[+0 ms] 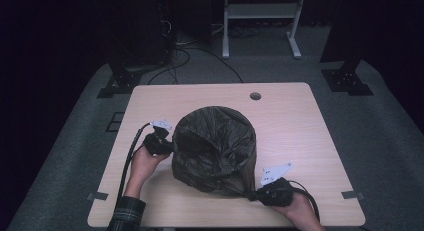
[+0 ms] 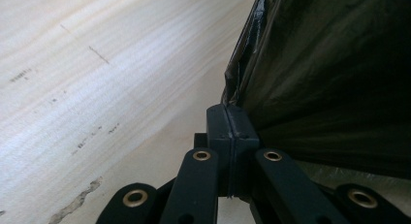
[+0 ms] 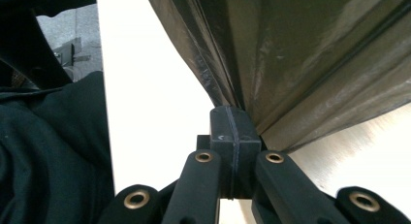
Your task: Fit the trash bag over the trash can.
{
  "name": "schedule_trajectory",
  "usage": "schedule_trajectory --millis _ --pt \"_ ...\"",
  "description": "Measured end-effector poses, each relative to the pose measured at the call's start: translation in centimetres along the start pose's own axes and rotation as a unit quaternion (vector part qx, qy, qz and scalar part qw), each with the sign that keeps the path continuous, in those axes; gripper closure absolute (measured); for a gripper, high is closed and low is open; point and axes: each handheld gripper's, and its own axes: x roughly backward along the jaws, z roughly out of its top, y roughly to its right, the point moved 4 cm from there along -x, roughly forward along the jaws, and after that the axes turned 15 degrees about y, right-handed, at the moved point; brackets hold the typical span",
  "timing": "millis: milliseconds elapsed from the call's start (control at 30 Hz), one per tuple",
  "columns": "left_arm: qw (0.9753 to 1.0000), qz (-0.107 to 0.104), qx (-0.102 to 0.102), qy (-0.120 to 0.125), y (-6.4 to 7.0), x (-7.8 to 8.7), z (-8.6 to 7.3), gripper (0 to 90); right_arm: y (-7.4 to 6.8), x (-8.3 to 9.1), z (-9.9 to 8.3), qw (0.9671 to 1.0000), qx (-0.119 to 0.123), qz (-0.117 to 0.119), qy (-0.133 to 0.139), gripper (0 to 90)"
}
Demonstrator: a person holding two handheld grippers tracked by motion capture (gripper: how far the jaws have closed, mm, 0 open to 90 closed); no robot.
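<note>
Black bag [image 1: 215,148] mid-table [image 1: 300,131], both edges clamped.

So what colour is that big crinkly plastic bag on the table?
The puffed-up plastic bag is dark, glossy brownish-black; the high view shows it best.

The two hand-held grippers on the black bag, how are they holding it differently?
The left hand-held gripper pinches the black plastic bag's side edge, where the film lies flat. The right hand-held gripper pinches the gathered, bunched end at the near corner. Both are shut on the bag, over the wooden table.
</note>
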Motion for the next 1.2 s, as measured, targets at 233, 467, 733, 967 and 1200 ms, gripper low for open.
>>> schedule_trajectory --millis 233,467,733,967,1200 --pt "0.9999 0.004 0.003 -0.013 -0.3 -0.8 -1.0 89.8 0.7 -0.1 -0.5 0.9998 0.003 -0.015 -0.01 90.0" --pt "0.9995 0.012 0.002 -0.031 -0.5 -1.5 -1.9 89.8 1.1 -0.2 -0.9 0.9996 0.001 -0.021 -0.017 90.0" --pt "0.9995 0.024 -0.012 0.013 -0.3 0.1 -0.7 71.4 1.0 0.8 -0.2 0.9991 0.012 -0.035 0.02 67.7" --pt "0.9973 0.036 -0.023 0.06 0.3 2.5 0.6 41.7 1.5 2.5 1.0 0.9958 0.002 -0.064 0.065 28.9" --pt "0.9951 0.053 -0.029 0.079 0.7 4.8 1.1 16.1 1.8 4.1 2.7 0.9935 -0.005 -0.068 0.091 11.8"
